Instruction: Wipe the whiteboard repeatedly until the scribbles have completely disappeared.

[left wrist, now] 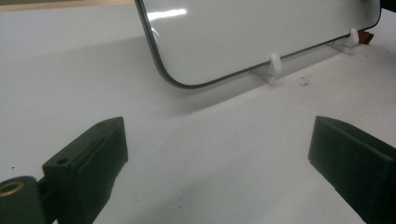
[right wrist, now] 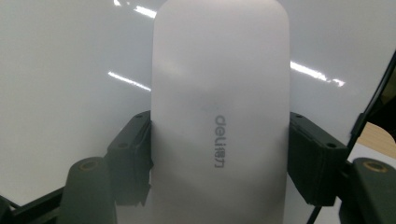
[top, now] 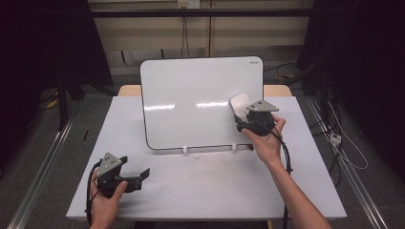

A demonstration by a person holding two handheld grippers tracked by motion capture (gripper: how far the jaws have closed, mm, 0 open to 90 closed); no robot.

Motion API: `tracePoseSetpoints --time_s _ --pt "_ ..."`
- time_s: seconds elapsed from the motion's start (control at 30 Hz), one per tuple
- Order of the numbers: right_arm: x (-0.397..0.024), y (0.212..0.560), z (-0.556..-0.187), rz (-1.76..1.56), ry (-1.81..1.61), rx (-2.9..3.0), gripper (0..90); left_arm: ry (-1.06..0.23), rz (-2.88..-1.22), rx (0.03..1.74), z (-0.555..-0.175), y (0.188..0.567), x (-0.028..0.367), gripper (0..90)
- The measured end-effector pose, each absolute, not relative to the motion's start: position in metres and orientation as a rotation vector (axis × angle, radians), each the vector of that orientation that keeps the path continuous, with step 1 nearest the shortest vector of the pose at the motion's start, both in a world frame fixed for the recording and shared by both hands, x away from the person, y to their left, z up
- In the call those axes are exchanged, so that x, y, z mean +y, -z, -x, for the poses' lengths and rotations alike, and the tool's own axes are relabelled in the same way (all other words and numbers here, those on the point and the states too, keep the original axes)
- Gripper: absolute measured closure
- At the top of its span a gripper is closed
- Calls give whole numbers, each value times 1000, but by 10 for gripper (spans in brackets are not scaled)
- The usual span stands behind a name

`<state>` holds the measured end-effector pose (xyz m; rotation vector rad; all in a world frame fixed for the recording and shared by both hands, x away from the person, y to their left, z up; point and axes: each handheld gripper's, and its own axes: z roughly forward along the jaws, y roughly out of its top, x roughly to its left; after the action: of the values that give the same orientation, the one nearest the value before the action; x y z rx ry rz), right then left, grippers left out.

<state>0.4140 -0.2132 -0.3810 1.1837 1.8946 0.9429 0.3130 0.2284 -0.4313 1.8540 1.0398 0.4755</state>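
— Any writing you can make out from here?
— Just "deli", grey, running lengthwise down the white eraser (right wrist: 219, 116).
— And the whiteboard (top: 191, 90)?
— A small mark at its far right corner, too tiny to read.

The right claw (top: 242, 116) presses a white eraser (top: 239, 103) against the whiteboard (top: 191, 100); the left claw (top: 141, 175) rests on the table (top: 200, 186).

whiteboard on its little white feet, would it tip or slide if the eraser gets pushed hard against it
The whiteboard leans back on two small clip feet, so it probably tips or skids easily. Its glossy face looks slick, and the eraser may glide.
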Motion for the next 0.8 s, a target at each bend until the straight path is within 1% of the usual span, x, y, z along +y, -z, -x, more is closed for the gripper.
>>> tracePoseSetpoints --time_s 0.4,0.6,0.8 --pt "-211 382 -410 -1152 -974 1914 316 -473 -1848 1053 -313 433 230 47" --pt "-210 371 -401 -1103 -999 1895 316 -470 -1845 1055 -313 433 231 47" --pt "-215 376 -397 -1102 -999 1890 316 -472 -1843 1053 -314 433 231 47"
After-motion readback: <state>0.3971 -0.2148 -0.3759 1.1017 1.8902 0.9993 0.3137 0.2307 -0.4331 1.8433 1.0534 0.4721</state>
